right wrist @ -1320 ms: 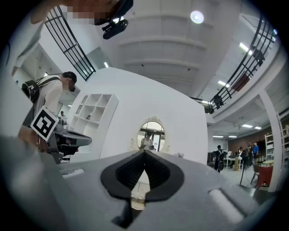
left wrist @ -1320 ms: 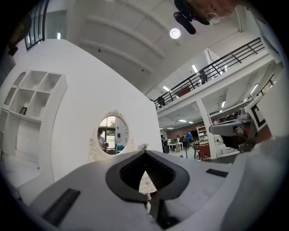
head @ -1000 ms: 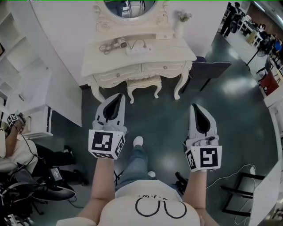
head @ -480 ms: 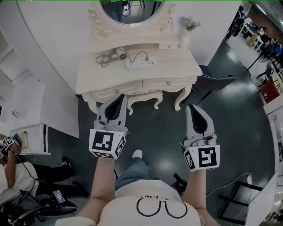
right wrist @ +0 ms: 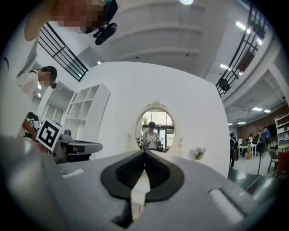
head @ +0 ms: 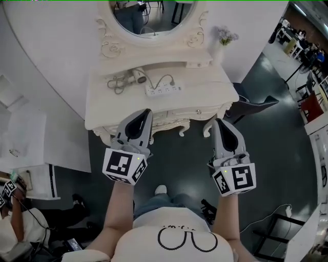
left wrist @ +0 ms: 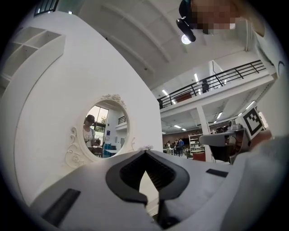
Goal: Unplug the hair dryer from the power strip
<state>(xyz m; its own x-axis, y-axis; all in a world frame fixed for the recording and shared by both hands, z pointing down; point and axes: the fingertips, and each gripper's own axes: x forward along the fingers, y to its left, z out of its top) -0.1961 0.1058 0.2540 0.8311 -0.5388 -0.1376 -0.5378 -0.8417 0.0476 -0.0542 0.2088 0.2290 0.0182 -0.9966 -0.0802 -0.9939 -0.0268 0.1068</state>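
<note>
On the white dressing table [head: 205, 97] lies a white power strip [head: 163, 90] with a cord plugged in at its right end. The hair dryer [head: 136, 77] rests to its left, beside its looped cord. My left gripper [head: 145, 112] hangs shut and empty over the table's front edge, short of the strip. To the right, my right gripper [head: 219, 123] is also shut and empty, by the table's front right corner. In both gripper views the jaws meet at the tips, left gripper [left wrist: 145, 152] and right gripper [right wrist: 144, 152] facing the oval mirror [right wrist: 155, 127].
An oval mirror [head: 154, 15] stands behind the table, with a small vase of flowers [head: 224, 37] at its right. A stool sits tucked under the table. White shelving [head: 20, 143] is at the left, a dark chair [head: 253, 106] at the right. A seated person [head: 15, 225] is at lower left.
Both grippers have come forward towards the dressing table, which now lies nearer and lower in the head view. Their jaws have stayed shut.
</note>
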